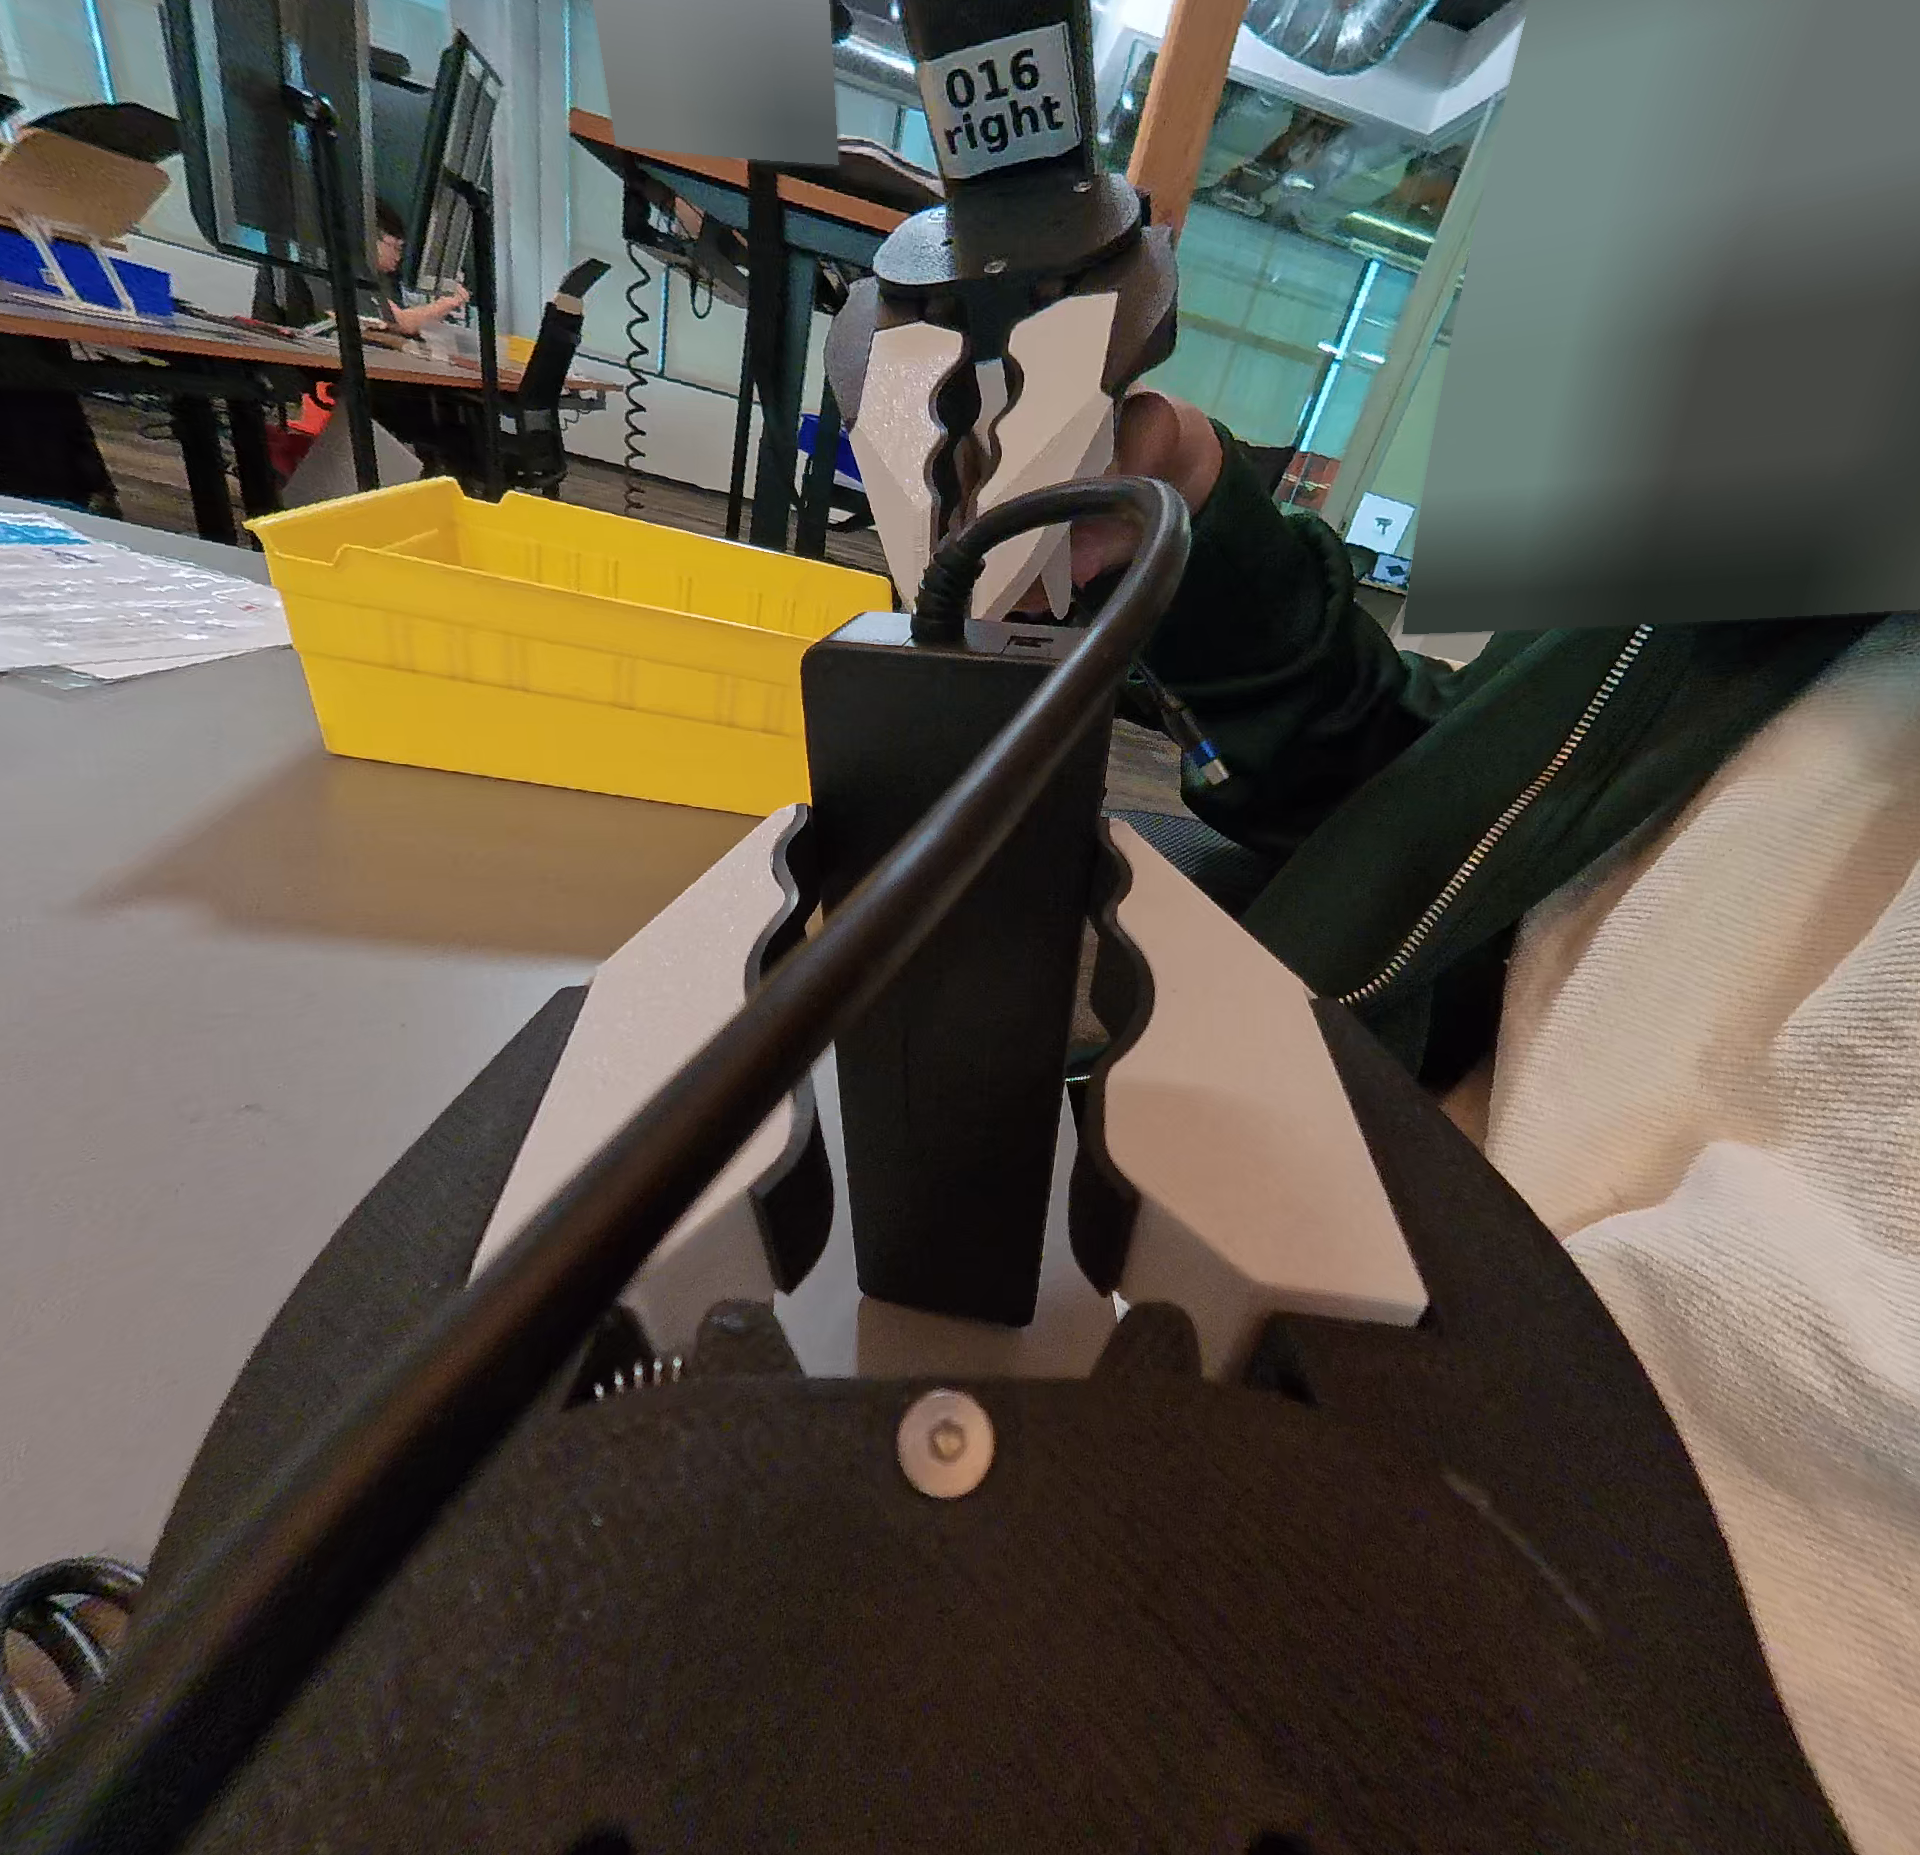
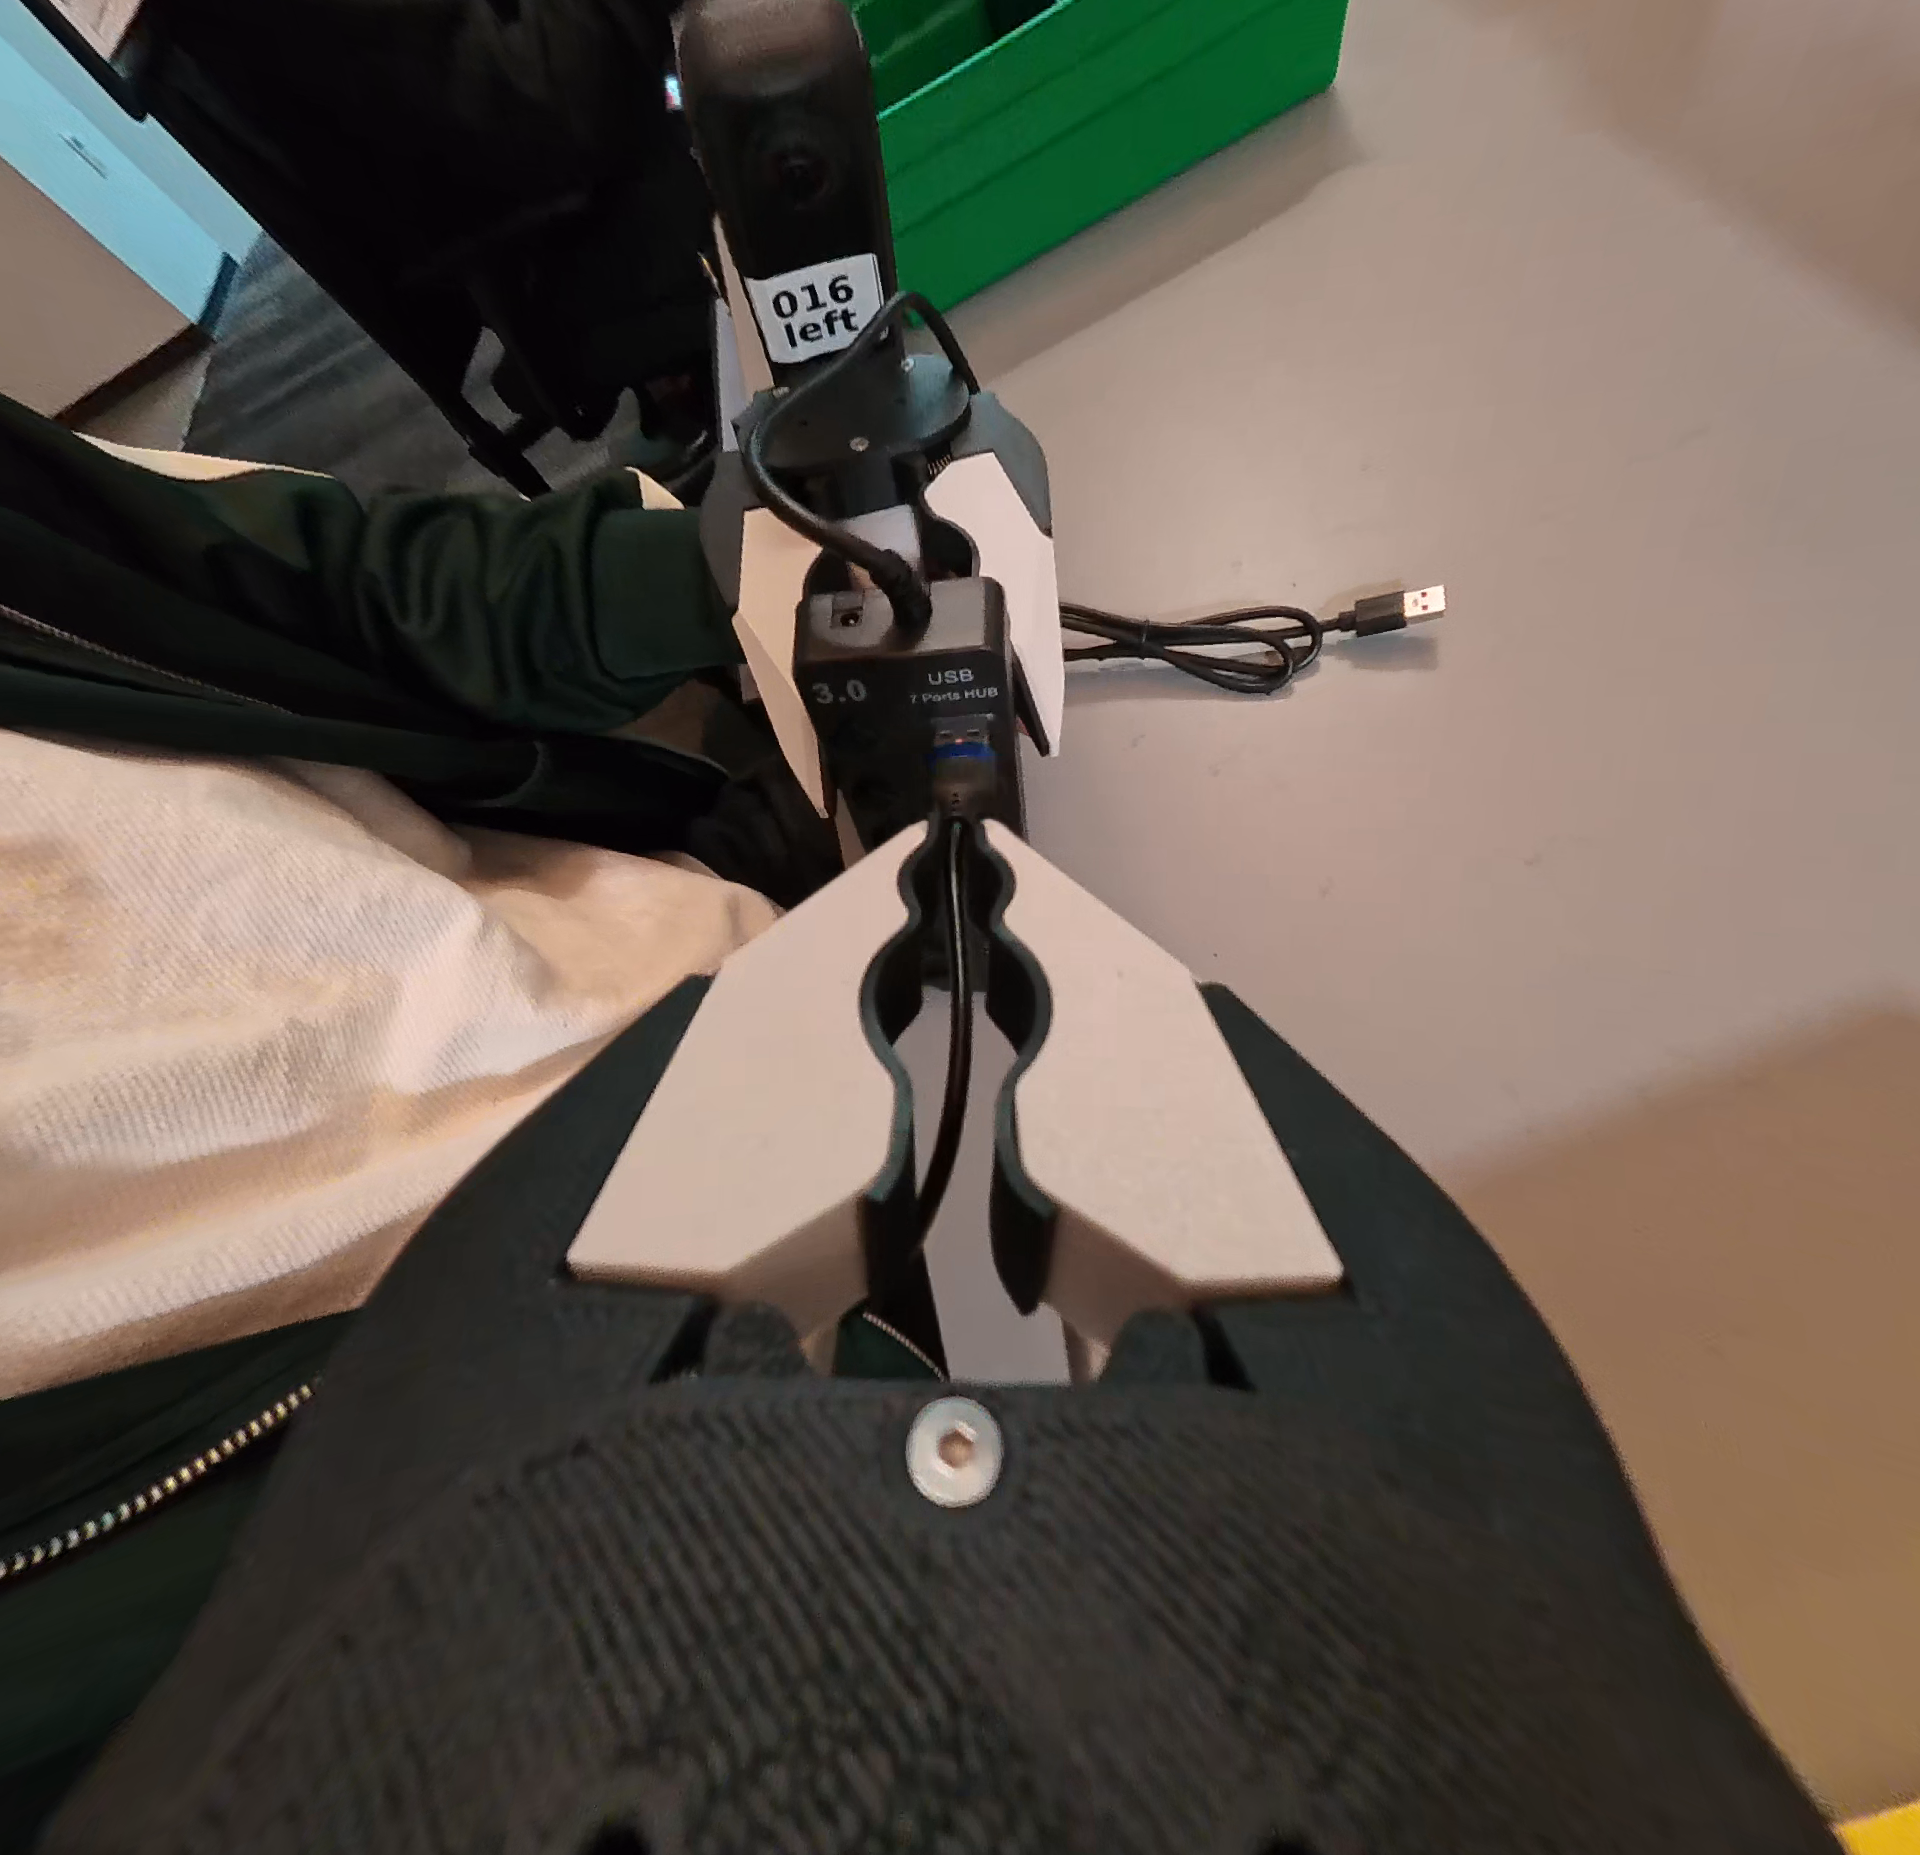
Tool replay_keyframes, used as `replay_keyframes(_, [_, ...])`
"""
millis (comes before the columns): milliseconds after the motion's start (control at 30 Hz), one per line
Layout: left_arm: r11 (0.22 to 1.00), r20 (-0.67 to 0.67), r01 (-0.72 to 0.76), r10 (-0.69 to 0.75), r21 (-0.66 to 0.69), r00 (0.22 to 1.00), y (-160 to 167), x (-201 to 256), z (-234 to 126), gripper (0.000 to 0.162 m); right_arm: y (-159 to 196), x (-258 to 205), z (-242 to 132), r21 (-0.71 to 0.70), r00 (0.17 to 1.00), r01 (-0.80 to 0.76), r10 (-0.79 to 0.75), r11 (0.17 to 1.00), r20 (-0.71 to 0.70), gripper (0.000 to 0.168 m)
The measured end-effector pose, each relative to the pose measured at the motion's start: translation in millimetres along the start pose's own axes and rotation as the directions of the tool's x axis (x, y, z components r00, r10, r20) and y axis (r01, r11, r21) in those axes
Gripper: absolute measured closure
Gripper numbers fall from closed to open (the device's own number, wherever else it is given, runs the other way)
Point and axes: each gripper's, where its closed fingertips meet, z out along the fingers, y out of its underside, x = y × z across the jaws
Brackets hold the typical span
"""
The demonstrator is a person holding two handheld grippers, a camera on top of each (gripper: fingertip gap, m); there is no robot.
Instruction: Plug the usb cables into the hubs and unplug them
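My left gripper point(image 1: 951, 829) is shut on a black USB hub point(image 1: 956, 974) and holds it lengthwise above the table edge. The hub's own black cable point(image 1: 727, 1057) arcs from its far end back over my fingers. It trails onto the table and ends in a loose USB plug point(image 2: 1403, 605). My right gripper point(image 2: 958, 831) is shut on a thin black cable point(image 2: 951, 1026), just behind its blue-collared plug point(image 2: 961, 766). The plug's metal end sits at a port on the hub's face point(image 2: 894, 683). How deep it sits is unclear. In the left wrist view the right gripper point(image 1: 982, 579) points down at the hub's far end.
A yellow bin point(image 1: 540, 642) stands on the grey table point(image 2: 1455, 870) beyond the hub, with papers point(image 1: 104, 600) at the far left. A green bin point(image 2: 1091, 112) stands behind the left gripper. The person's cream top and dark green jacket point(image 1: 1403, 818) are close by.
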Motion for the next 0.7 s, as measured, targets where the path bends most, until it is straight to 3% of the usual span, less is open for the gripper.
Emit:
replay_keyframes(433, [0.995,0.041,0.047,-0.051,0.089,0.998,-10,-13,-9,0.112,0,9,11,0.035,1.0,0.002,-0.002,0.999,-0.016,0.166])
replay_keyframes(700, [0.987,0.09,0.066,-0.08,0.147,0.993,-18,-27,-19,0.113,18,27,25,-0.026,0.998,-0.02,0.018,0.999,-0.058,0.166])
